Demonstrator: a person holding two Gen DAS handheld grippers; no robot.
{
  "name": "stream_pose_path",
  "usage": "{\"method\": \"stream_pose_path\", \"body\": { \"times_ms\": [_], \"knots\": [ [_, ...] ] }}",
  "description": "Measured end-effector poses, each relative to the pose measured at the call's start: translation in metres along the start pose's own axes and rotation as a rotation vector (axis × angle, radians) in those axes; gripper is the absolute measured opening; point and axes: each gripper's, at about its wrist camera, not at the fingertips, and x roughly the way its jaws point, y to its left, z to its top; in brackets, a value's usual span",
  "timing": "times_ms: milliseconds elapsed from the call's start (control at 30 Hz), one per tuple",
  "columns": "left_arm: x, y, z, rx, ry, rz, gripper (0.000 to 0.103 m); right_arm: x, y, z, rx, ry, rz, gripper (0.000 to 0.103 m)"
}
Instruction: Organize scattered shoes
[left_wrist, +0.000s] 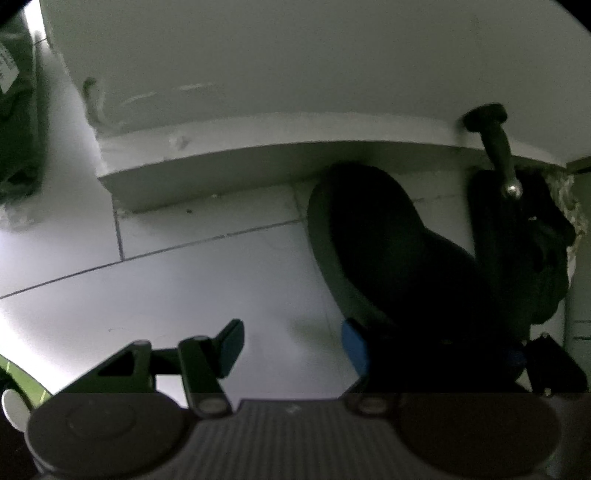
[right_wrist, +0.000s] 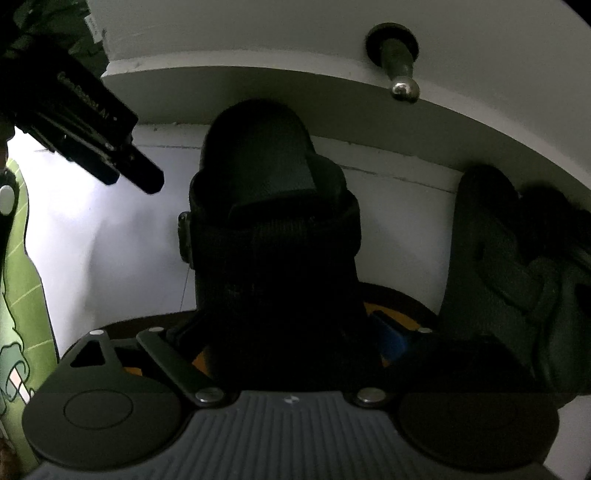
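Shoes here are dark slide sandals on a pale tiled floor (left_wrist: 184, 280), tucked against the foot of a white cabinet (left_wrist: 295, 74). One black sandal (right_wrist: 273, 236) sits between the jaws of the right gripper (right_wrist: 280, 339), its toe pointing at the cabinet's base edge; the blue pad at its side looks pressed to it, so the tongs seem to be pinching this sandal. A second sandal (right_wrist: 517, 266) lies just beside it toward the cabinet's right corner, half in shadow and hard to make out. The left gripper (left_wrist: 291, 345) hangs over bare tile with its tongs spread and nothing between them; it shows in the right view as a black body with white lettering too blurred to read. A dark peg with a shiny ball tip (right_wrist: 404, 90) juts from the cabinet front. At the left edge a green patterned cloth (right_wrist: 22, 295) is cut off. A label on something dark at the upper left (left_wrist: 7, 70) is illegible.
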Motion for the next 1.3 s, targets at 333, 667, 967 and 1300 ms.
{"method": "stream_pose_path", "body": {
  "times_ms": [333, 667, 967, 1300],
  "knots": [
    [0.006, -0.01, 0.0, 0.037, 0.025, -0.045, 0.046, 0.009, -0.006, -0.008, -0.023, -0.034, 0.009, 0.103],
    [0.031, -0.043, 0.0, 0.155, 0.066, -0.023, 0.03, 0.008, -0.004, -0.005, -0.013, 0.047, 0.006, 0.102],
    [0.051, -0.065, 0.004, 0.207, 0.068, -0.033, 0.007, 0.001, -0.015, -0.013, 0.079, 0.095, 0.04, 0.098],
    [0.065, -0.082, 0.009, 0.255, 0.055, -0.057, 0.004, 0.002, 0.0, -0.029, 0.111, 0.02, 0.003, 0.103]
  ]
}}
